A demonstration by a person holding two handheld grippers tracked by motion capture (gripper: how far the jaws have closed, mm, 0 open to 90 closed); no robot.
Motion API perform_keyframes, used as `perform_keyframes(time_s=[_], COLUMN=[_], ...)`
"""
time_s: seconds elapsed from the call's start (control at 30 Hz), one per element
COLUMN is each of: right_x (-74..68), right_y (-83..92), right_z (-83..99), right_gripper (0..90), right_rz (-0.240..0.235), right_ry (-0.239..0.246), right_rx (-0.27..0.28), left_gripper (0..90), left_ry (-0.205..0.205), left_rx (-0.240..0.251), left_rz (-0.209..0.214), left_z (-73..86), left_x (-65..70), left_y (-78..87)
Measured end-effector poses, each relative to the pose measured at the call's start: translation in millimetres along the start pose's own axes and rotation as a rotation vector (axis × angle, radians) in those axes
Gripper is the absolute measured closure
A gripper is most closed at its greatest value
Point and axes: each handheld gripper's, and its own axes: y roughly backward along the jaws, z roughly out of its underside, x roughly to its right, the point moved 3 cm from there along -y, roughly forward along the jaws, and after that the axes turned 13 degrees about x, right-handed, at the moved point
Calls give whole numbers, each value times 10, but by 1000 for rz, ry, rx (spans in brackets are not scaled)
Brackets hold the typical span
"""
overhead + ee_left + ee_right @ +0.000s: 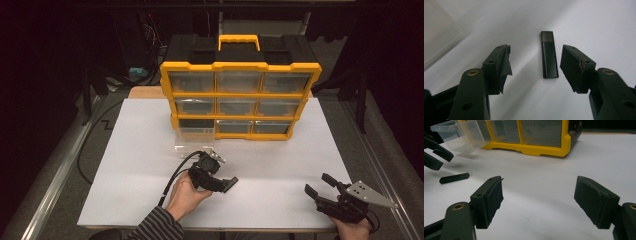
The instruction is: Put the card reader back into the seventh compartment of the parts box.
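Note:
A small black stick with a grey cap end lies flat on the white table. My left gripper hovers over it, open, with the stick between the jaws and nearer the right pad; neither pad touches it. In the high view the left gripper sits at the table's front middle, just in front of a clear drawer. My right gripper is open with nothing between its jaws, at the front right. From there the stick lies far to the left, under the left gripper's jaws.
A yellow and black organiser with several clear drawers stands at the back of the white table top. Its bottom-left drawer is pulled out onto the table. Cables and dark floor surround the table.

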Motion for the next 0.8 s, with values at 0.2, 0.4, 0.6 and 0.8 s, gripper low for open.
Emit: perform_keyframes(time_s=[0.2,0.4,0.6,0.8], right_x=[-3,-1,0,0], right_y=[-2,0,1,0], right_z=[1,0,0,1], right_gripper=[233,233,233,233], right_rz=[-2,0,-1,-3], right_ry=[-1,1,2,2], right_rx=[0,-1,0,-1], left_gripper=[441,459,515,561], left_ry=[-16,-34,-49,-45], left_rx=[-44,-77,-97,-105], left_rz=[1,-3,-9,1], left_z=[-14,-39,-43,-38], left_x=[22,75,98,99], left_y=[-55,-137,-201,-228])
